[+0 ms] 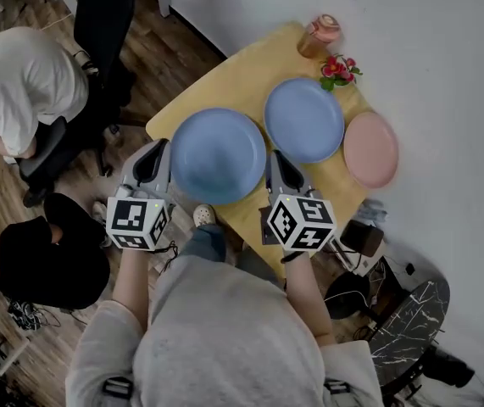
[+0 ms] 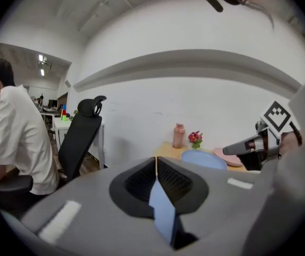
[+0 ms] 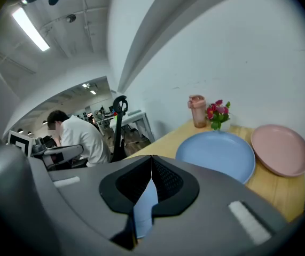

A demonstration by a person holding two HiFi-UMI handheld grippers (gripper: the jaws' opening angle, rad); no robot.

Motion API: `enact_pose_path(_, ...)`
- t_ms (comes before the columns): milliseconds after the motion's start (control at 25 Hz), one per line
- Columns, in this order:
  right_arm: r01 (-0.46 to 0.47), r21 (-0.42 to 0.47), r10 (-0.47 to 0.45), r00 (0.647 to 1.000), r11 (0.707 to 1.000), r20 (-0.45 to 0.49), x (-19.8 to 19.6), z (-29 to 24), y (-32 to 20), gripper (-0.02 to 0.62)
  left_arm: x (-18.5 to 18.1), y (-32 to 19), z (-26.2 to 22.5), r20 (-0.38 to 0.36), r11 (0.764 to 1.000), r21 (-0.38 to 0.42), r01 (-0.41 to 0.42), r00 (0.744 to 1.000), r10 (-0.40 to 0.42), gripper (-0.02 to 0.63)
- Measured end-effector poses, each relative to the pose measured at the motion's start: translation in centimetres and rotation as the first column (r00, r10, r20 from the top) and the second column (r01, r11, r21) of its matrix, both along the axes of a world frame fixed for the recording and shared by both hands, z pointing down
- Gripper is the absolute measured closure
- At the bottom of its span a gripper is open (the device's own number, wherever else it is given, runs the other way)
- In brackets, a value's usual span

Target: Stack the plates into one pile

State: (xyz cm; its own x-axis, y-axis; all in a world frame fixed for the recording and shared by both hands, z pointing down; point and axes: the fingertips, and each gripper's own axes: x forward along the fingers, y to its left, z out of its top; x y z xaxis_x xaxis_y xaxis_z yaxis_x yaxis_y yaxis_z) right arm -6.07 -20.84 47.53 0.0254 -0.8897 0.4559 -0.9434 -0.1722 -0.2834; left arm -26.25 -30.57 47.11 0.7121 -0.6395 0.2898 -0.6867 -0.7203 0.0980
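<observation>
A large blue plate (image 1: 218, 155) is held over the near-left part of the wooden table (image 1: 250, 75). My left gripper (image 1: 166, 158) is shut on its left rim and my right gripper (image 1: 271, 165) is shut on its right rim. In the left gripper view a blue sliver of the rim (image 2: 162, 207) shows between the closed jaws of the left gripper (image 2: 156, 167). The right gripper view shows the same rim (image 3: 144, 209) inside the right gripper (image 3: 151, 167). A second blue plate (image 1: 303, 119) lies flat further back, with a pink plate (image 1: 370, 148) to its right.
A pink bottle (image 1: 319, 35) and a small pot of red flowers (image 1: 338, 70) stand at the table's far edge. Two seated people (image 1: 21, 83) and a black office chair (image 1: 97, 24) are on the left. A dark marble side table (image 1: 411, 312) stands at the lower right.
</observation>
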Motion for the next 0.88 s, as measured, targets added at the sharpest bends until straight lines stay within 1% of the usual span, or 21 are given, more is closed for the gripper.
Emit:
enact_pose_path(160, -0.038, -0.129, 0.047, 0.997, 0.991, 0.066, -0.3, 4.8, 1.3, 0.589, 0.4, -0.1, 4.7, 0.037, 0.991, -0.124, -0.049, 0.998, 0.054, 0.545)
enact_pose_path(280, -0.066, -0.197, 0.080, 0.995, 0.978, 0.067, -0.1, 7.4, 2.0, 0.588, 0.4, -0.2, 7.6, 0.084, 0.982, -0.179, -0.055, 0.994, 0.071, 0.545)
enact_pose_path(320, -0.078, -0.212, 0.095, 0.993, 0.974, 0.069, 0.0, 8.2, 2.1, 0.586, 0.3, -0.3, 8.4, 0.099, 0.980, -0.191, -0.056, 0.992, 0.076, 0.540)
enact_pose_path(360, -0.091, -0.226, 0.111, 0.991, 0.970, 0.074, 0.2, 8.8, 2.3, 0.581, 0.3, -0.3, 9.2, 0.110, 0.977, -0.204, -0.055, 0.991, 0.079, 0.518)
enact_pose_path(440, -0.112, -0.256, 0.139, 0.986, 0.960, 0.091, 0.4, 10.1, 2.7, 0.550, 0.1, -0.5, 10.6, 0.122, 0.970, -0.238, -0.043, 0.990, 0.074, 0.478)
enact_pose_path(560, -0.131, -0.294, 0.172, 0.978, 0.947, 0.120, 0.4, 11.7, 3.2, 0.512, -0.4, -0.7, 12.2, 0.135, 0.958, -0.285, -0.022, 0.989, 0.063, 0.440)
enact_pose_path(720, -0.141, -0.340, 0.196, 0.971, 0.930, 0.134, 0.2, 13.5, 3.5, 0.508, -0.4, -0.4, 14.4, 0.177, 0.941, -0.337, -0.023, 0.980, 0.087, 0.416)
enact_pose_path(880, -0.123, -0.367, 0.184, 0.974, 0.922, 0.134, -0.5, 14.7, 3.0, 0.511, -0.6, -0.2, 16.4, 0.225, 0.926, -0.377, -0.011, 0.969, 0.103, 0.414)
